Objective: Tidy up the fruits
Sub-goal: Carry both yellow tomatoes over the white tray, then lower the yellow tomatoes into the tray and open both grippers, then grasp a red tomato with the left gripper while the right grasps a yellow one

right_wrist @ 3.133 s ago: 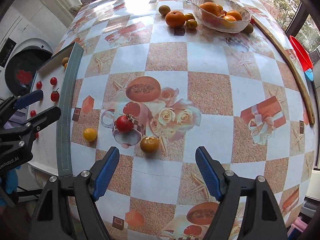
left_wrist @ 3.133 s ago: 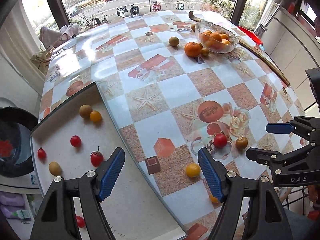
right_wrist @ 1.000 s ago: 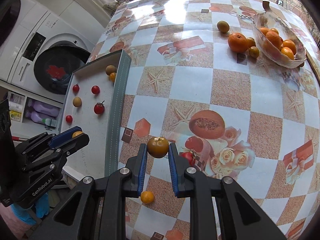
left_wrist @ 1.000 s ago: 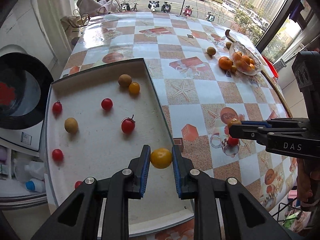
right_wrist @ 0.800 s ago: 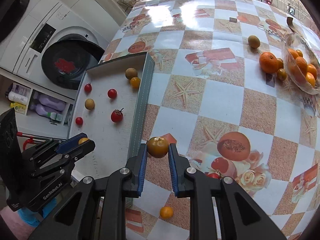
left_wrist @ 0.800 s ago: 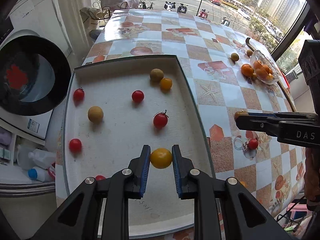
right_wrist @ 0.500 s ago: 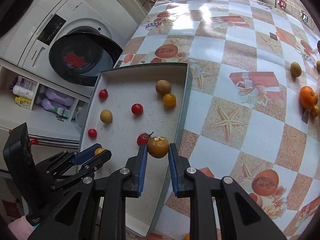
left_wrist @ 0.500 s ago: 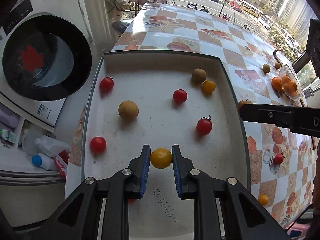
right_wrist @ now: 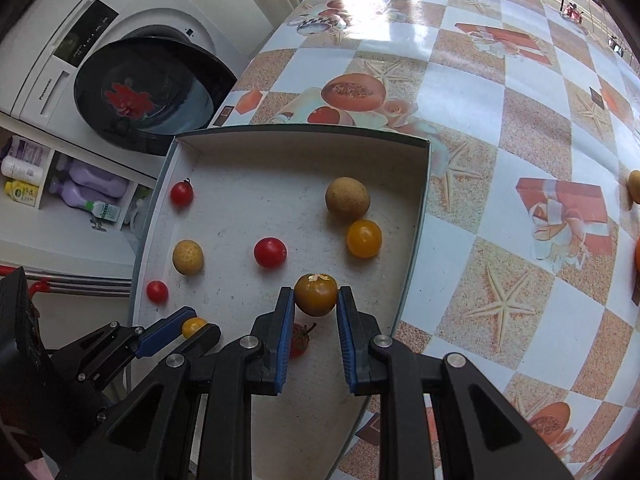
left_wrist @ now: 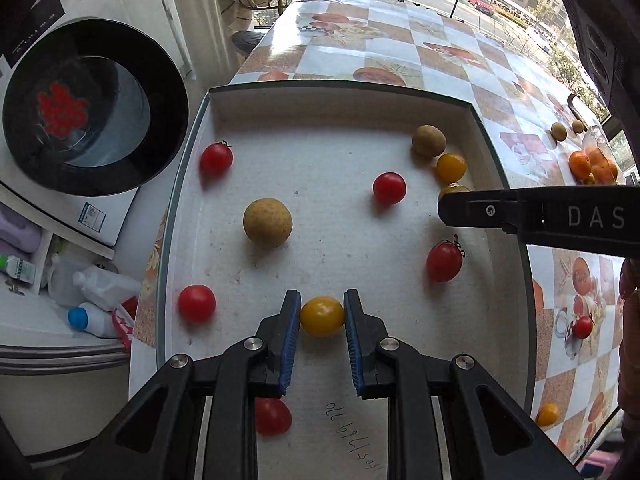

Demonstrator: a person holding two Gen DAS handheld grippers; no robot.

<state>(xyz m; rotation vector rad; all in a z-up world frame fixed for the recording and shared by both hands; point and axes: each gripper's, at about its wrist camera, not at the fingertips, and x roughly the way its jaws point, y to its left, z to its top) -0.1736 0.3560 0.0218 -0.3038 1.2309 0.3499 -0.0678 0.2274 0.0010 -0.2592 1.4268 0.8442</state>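
My left gripper (left_wrist: 322,316) is shut on a yellow cherry tomato (left_wrist: 322,315) and holds it above the near part of the white tray (left_wrist: 340,118). My right gripper (right_wrist: 315,296) is shut on a brownish-orange tomato (right_wrist: 315,294) above the tray's right side (right_wrist: 416,216). In the tray lie several red cherry tomatoes (left_wrist: 389,188), tan round fruits (left_wrist: 267,222) and an orange one (left_wrist: 451,167). The right gripper shows in the left wrist view (left_wrist: 448,210) and the left gripper in the right wrist view (right_wrist: 194,327).
The tray sits at the left edge of the checkered table (right_wrist: 520,128). A washing machine (right_wrist: 152,80) and a shelf with bottles (right_wrist: 80,188) stand beside it. A red tomato (left_wrist: 582,326) and an orange fruit (left_wrist: 547,414) lie on the table. A glass bowl of oranges (left_wrist: 596,160) stands far right.
Both grippers have moved left from the table to over the tray, each still shut on its fruit. The right gripper now hovers over the tray's right part.
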